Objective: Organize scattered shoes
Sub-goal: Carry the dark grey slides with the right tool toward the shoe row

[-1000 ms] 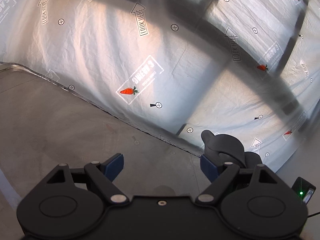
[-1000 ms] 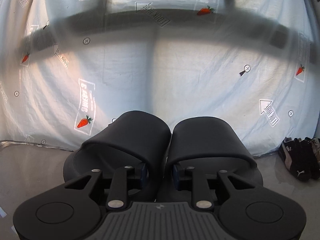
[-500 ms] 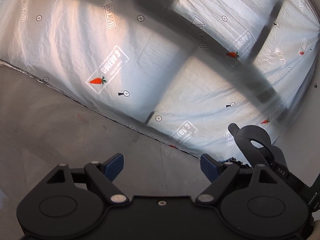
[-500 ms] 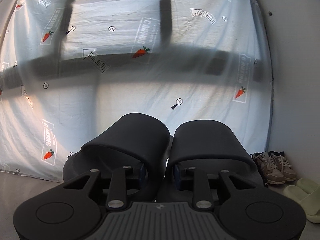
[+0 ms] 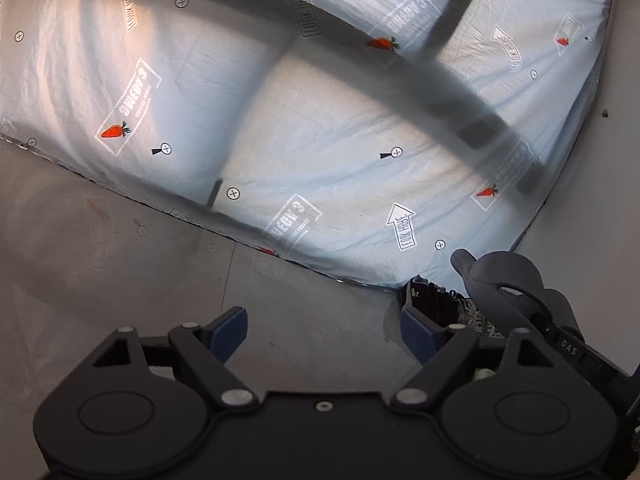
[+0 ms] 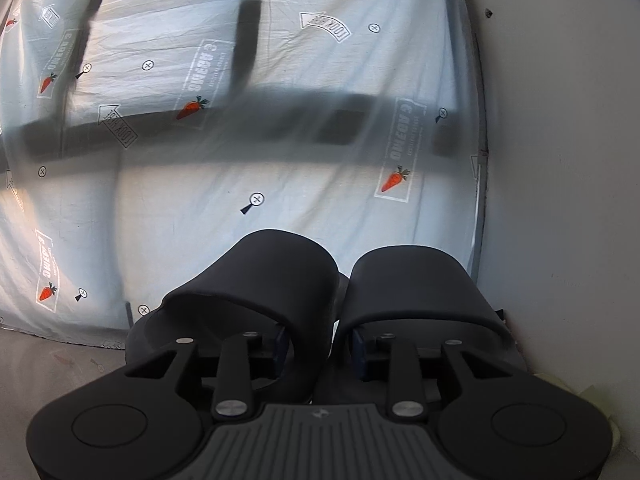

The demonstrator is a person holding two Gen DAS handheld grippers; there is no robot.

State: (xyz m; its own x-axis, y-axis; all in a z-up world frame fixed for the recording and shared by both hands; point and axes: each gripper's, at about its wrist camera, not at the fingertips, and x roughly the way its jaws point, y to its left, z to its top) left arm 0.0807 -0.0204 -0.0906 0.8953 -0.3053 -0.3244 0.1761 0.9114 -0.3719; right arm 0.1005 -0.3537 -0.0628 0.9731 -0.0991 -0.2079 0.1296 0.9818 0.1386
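In the right wrist view my right gripper is shut on a pair of dark grey slide sandals. Its fingers pinch the two inner sides together and the straps hide the fingertips. The same slides show at the lower right of the left wrist view, held above the floor. Just left of them a black sneaker stands on the floor at the foot of the curtain, with a grey laced shoe beside it. My left gripper is open over bare floor, with nothing between its blue pads.
A white curtain printed with carrots and arrows hangs down to the grey floor. A plain white wall meets it in a corner on the right. A pale edge of another slide peeks out by the wall.
Both views have swept right along the curtain towards the corner wall. The black sneaker has come into the left view. The held slides now cover the shoes seen by the wall earlier.
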